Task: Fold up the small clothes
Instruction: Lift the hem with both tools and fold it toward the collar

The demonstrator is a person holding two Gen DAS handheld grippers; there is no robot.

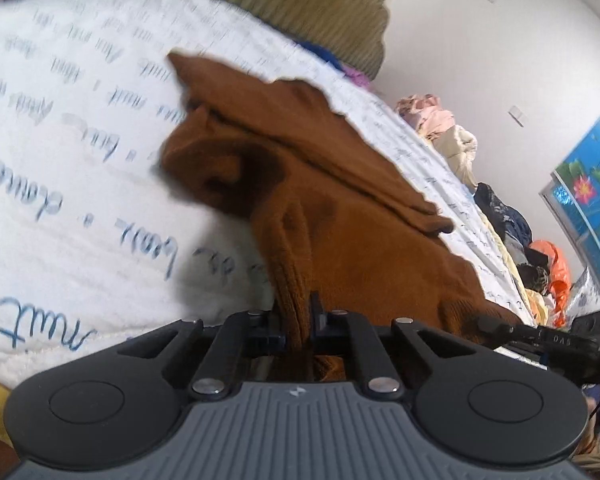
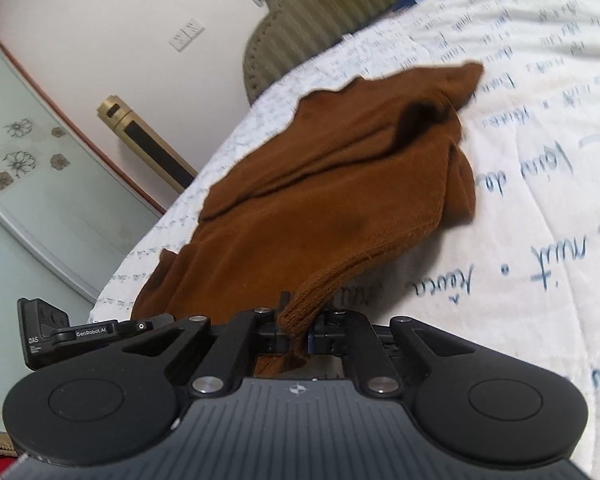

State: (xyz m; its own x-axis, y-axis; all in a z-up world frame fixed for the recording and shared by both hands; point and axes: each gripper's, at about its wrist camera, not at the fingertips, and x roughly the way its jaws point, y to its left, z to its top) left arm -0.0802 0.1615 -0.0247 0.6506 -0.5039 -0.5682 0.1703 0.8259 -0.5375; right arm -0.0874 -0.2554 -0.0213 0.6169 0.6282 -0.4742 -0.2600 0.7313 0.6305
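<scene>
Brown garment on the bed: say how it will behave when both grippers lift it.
The brown garment is probably floppy: it lies in loose folds on the white bedspread. It will likely sag between the pinched edges. Its fuzzy knit looks unlikely to slip.

My left gripper (image 1: 300, 320) has its fingers (image 1: 318, 312) clamped on a near fold of the brown garment (image 1: 300, 184), which lies rumpled on the bed (image 1: 80, 120); clothes pile (image 1: 500, 208) far right.

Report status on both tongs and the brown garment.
Left tongs shut on brown garment. Right tongs shut on its near edge. Garment crumpled on white bedspread, unfolded. Nothing in the way.
</scene>
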